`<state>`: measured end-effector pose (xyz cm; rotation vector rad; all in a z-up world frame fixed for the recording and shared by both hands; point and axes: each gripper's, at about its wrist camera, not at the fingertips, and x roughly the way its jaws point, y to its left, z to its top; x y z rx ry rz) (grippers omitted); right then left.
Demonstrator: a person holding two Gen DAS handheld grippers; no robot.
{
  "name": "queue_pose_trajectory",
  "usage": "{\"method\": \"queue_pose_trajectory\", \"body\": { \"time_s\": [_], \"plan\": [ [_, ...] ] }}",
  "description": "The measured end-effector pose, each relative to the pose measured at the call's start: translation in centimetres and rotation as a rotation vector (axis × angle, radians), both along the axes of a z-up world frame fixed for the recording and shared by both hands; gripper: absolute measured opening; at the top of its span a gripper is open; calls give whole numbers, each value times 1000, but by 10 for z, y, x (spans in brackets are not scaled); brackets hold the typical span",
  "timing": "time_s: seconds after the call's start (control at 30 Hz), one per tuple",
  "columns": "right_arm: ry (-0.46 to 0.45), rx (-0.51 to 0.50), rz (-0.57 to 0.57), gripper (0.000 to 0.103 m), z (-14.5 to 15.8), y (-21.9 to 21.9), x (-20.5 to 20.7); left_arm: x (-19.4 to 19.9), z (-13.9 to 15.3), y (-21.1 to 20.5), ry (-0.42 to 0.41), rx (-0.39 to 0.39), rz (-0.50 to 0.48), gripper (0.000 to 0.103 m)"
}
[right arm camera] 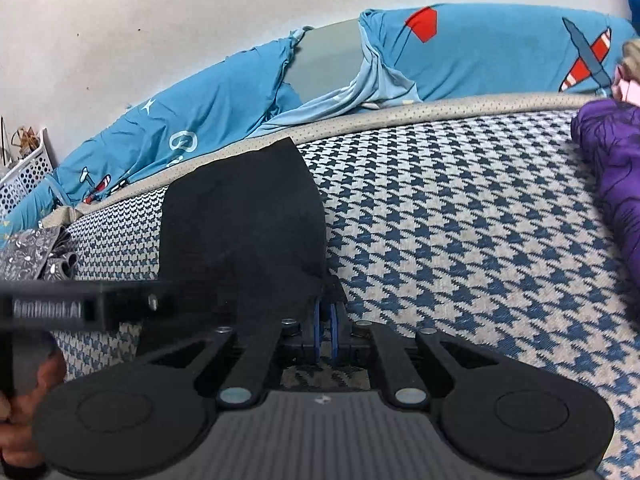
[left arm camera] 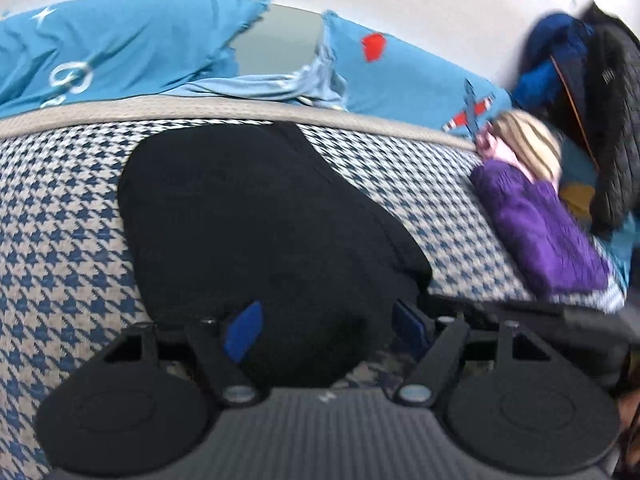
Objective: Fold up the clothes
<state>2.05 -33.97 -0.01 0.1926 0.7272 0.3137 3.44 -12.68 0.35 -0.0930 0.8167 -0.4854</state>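
Observation:
A black garment [left arm camera: 256,216] lies folded on the houndstooth blanket [left arm camera: 60,240], its narrow end toward the far edge. My left gripper [left arm camera: 326,326] stands open over its near end, with the blue pads [left arm camera: 244,330] wide apart and the cloth bunched between them. In the right wrist view the same black garment [right arm camera: 240,220] runs away from me. My right gripper [right arm camera: 325,320] is shut on its near right corner, the two blue pads almost touching. The left gripper's black body [right arm camera: 80,308] and a hand [right arm camera: 24,400] show at the left edge.
A purple knitted garment [left arm camera: 540,232] [right arm camera: 612,168] lies to the right on the blanket, with a striped yellow item [left arm camera: 528,140] behind it. Blue printed pillows [right arm camera: 500,52] line the wall. Dark jackets [left arm camera: 600,120] pile up far right. A white basket [right arm camera: 24,176] and grey patterned cloth [right arm camera: 28,252] sit far left.

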Motion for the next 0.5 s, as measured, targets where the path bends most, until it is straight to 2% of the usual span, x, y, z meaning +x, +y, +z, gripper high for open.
{"method": "queue_pose_trajectory", "body": {
  "time_s": [0.23,0.43,0.5],
  "plan": [
    [-12,13,3,18,1,1,-2,-11,-6,-8,-28,83,-63,71],
    [-24,-14,7,17,-3,6,0,-12,-14,-9,-27,123,-69,71],
    [-35,-14,12,11,-3,5,0,-11,-16,-8,-25,133,-63,71]
  ]
}}
